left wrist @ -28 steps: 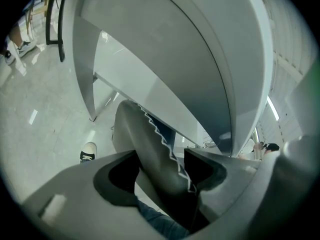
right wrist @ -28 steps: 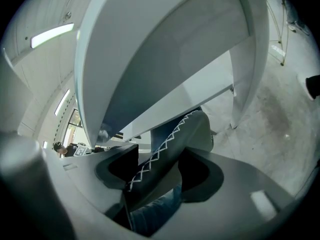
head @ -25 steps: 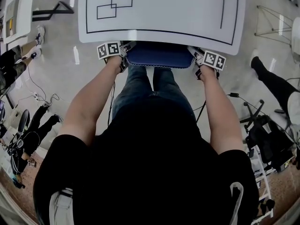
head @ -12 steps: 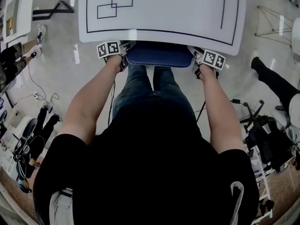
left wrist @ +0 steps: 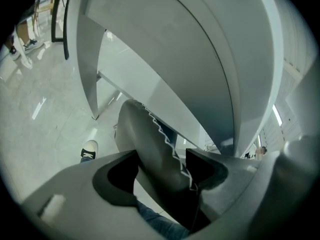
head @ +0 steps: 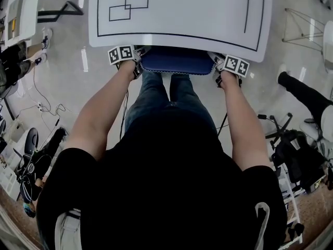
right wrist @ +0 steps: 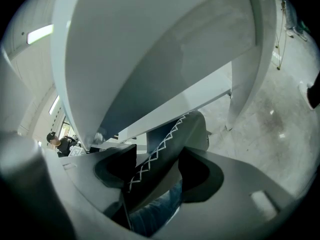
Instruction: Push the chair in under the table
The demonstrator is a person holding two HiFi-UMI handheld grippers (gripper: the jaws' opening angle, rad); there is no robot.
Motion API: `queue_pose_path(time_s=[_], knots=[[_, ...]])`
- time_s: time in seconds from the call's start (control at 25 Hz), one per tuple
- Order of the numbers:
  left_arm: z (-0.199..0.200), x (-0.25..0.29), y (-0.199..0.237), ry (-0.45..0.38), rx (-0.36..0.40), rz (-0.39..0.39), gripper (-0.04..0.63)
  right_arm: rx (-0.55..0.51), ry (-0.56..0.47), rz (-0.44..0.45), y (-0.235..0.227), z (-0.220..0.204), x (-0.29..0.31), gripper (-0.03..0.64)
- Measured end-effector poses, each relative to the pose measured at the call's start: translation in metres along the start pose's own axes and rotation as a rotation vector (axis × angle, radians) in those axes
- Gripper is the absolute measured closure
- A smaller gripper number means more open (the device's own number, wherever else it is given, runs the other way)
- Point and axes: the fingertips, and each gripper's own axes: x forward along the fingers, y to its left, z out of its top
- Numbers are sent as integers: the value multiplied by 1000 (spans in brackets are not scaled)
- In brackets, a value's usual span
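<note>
The chair [head: 177,60] shows in the head view as a blue padded back, tucked against the near edge of the white table [head: 208,9]. My left gripper [head: 136,62] is shut on the back's left end, and my right gripper [head: 218,66] is shut on its right end. In the left gripper view, the grey stitched edge of the chair back [left wrist: 150,139] runs between the jaws of the left gripper [left wrist: 162,171], under the table's underside [left wrist: 165,49]. The right gripper view shows the same: the chair back [right wrist: 167,144] is clamped in the right gripper [right wrist: 157,171], below the table [right wrist: 150,49].
A table leg [left wrist: 89,79] stands on the left and another table leg [right wrist: 245,74] on the right. Another person's legs [head: 304,92] and an office chair base [head: 283,132] are at the right. Cables [head: 47,108] lie on the floor at the left. My own shoe [left wrist: 89,150] is below the chair.
Both grippers and the chair have stayed where they were. The bystander's legs at the right and the person at the left have shifted a little.
</note>
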Motion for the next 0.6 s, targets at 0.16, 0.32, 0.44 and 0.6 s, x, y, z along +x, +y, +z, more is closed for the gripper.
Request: queue_pose_path(time_s=[0.16, 0.32, 0.44, 0.6], knots=[[-3, -6, -2, 9, -14, -2, 298, -2, 31, -43, -2, -3, -3, 314], [-4, -14, -6, -11, -22, -20, 298, 21, 22, -49, -2, -2, -9, 311], [-6, -23, -14, -21, -18, -33, 299, 18, 26, -40, 3, -3, -20, 317], [-11, -36, -22, -32, -8, -40, 299, 1, 39, -23, 11, -7, -35, 320]])
